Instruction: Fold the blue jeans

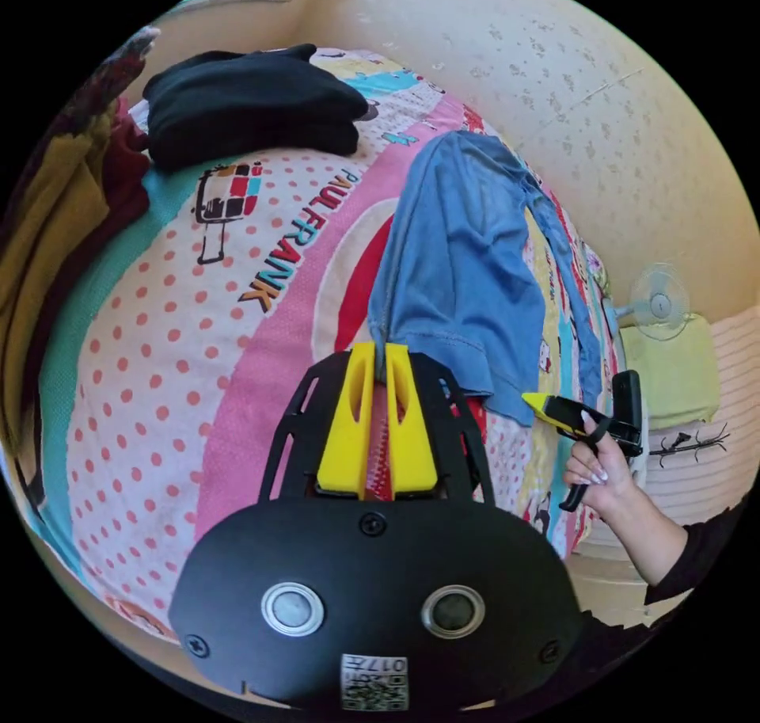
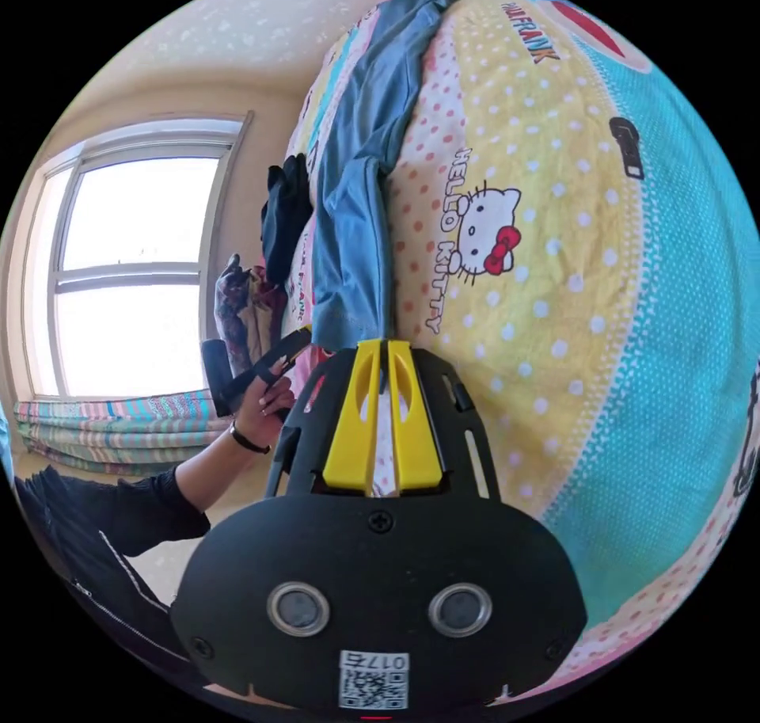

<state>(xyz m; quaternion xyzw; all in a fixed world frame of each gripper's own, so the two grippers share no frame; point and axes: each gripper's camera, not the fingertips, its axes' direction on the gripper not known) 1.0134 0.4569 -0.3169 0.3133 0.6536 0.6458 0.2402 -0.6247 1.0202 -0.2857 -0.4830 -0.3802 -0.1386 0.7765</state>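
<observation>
- In the left gripper view, the left gripper has its two yellow jaws squeezed together on a corner of the blue jeans.
- In the right gripper view, the right gripper has its yellow jaws pinched tight on the bottom edge of the blue jeans too.
- The jeans lie spread on the bed cover, running away from both grippers.
- In the left gripper view, a hand holds the right gripper by its black handle, at the other corner of the jeans. The arm has a black sleeve.
- In the right gripper view, a hand grips the black handle of the left gripper. It wears a thin dark band at the wrist.
- The bed cover is bright, with dots, pink, yellow and teal patches and cartoon pictures.
- A folded black garment sits farther up the bed, well apart from the jeans.
- More clothes are piled at the bed's edge.
- The wall is cream. A small fan stands near it.
- A big bright window shows in the right gripper view.
</observation>
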